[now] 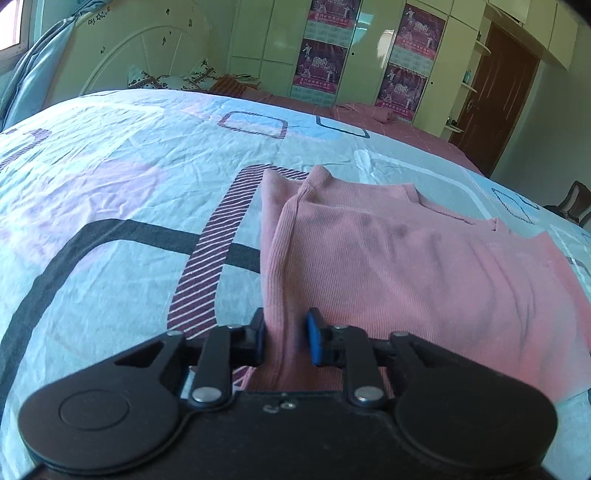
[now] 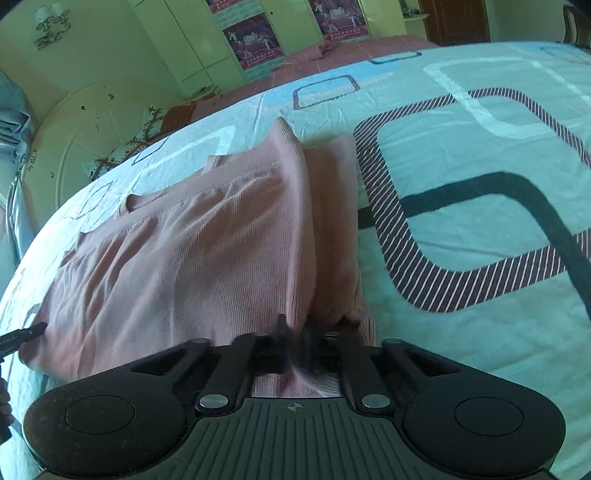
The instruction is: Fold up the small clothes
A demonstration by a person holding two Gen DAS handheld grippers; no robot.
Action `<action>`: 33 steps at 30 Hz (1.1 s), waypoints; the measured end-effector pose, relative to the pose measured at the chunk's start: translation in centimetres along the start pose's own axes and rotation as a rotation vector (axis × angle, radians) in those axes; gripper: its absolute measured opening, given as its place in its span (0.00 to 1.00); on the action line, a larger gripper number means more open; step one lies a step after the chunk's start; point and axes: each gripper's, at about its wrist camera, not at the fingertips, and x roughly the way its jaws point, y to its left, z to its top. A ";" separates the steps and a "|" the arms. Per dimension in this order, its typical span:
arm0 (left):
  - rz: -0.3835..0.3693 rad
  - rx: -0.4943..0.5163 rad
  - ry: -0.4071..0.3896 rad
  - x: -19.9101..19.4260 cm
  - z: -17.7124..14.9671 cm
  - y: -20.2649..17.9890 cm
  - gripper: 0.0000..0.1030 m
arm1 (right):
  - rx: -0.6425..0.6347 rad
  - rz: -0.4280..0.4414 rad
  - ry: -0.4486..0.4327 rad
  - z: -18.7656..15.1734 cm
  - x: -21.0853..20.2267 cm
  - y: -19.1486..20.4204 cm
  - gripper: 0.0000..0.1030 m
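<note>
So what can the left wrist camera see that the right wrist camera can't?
Only the left wrist view shows the window, the brown door and the left hand-held gripper closed on the pink top.

Only the right wrist view shows the ceiling lamp and the right hand-held gripper pinching the top's other edge.

Both show the pink top on the patterned bedsheet, the white headboard and the wardrobe posters.

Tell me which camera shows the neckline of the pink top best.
The left wrist view. The pink top lies on the bedsheet with its ribbed neckline sharp and well lit, beyond the left gripper pinching a fold. The right wrist view shows the neckline farther off, dimmer and bunched, past the right gripper.
</note>
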 end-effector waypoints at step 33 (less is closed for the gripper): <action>-0.128 0.106 -0.004 0.5 3.1 -10.0 0.63 | -0.160 0.005 -0.137 2.9 2.2 10.1 0.16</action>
